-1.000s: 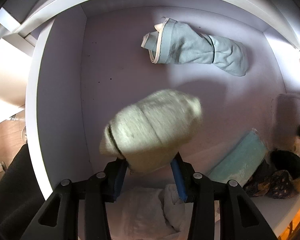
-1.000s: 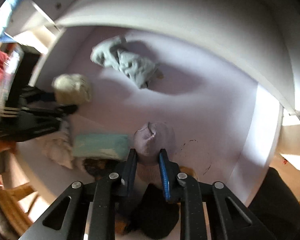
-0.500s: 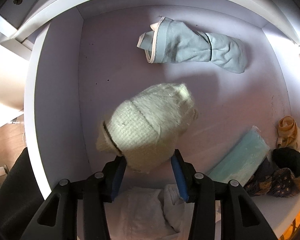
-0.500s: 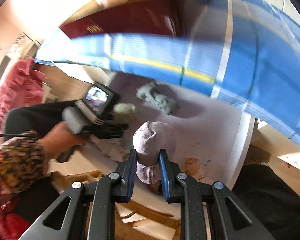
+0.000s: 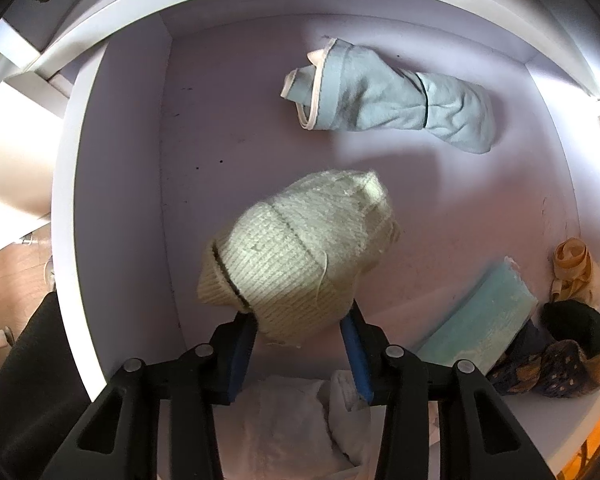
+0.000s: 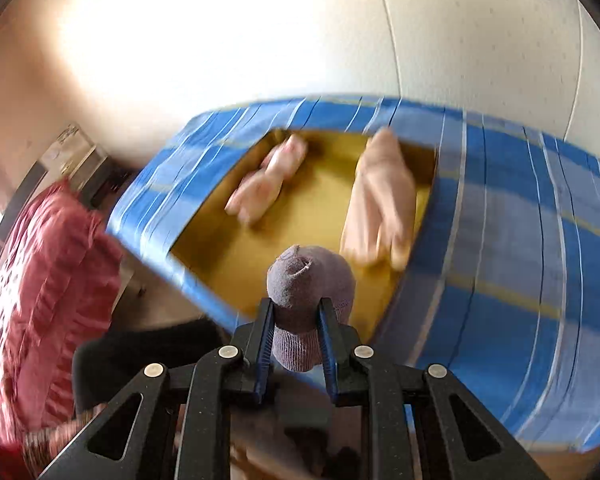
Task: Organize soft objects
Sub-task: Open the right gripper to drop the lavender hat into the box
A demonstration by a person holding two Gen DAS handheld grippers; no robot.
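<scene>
The left gripper has its blue-padded fingers clamped on a cream knit sock bundle, ribbed and chunky, rolled into a fat dome that hangs above the pale lilac floor of a white drawer. Deeper in that drawer lies a grey-blue cloth roll, soft and fleecy, edged in cream piping at its open end and cinched by a dark band near the middle. Along the near right edge sit a flat teal foam-like pad, a tan knotted strip of fabric, a black fuzzy bundle and a dark patterned cloth with orange dots, all close together. Crumpled white fabric lies under the gripper.

Over on the right wrist view, the right gripper pinches a mauve sock ball, fine-knit, round on top with a ribbed cuff drooping below the fingers. It is held up at the near rim of a blue plaid fabric bin with a mustard-yellow lining, where two pale pink soft bundles already lie, blurred. A red fabric shows on the left.
</scene>
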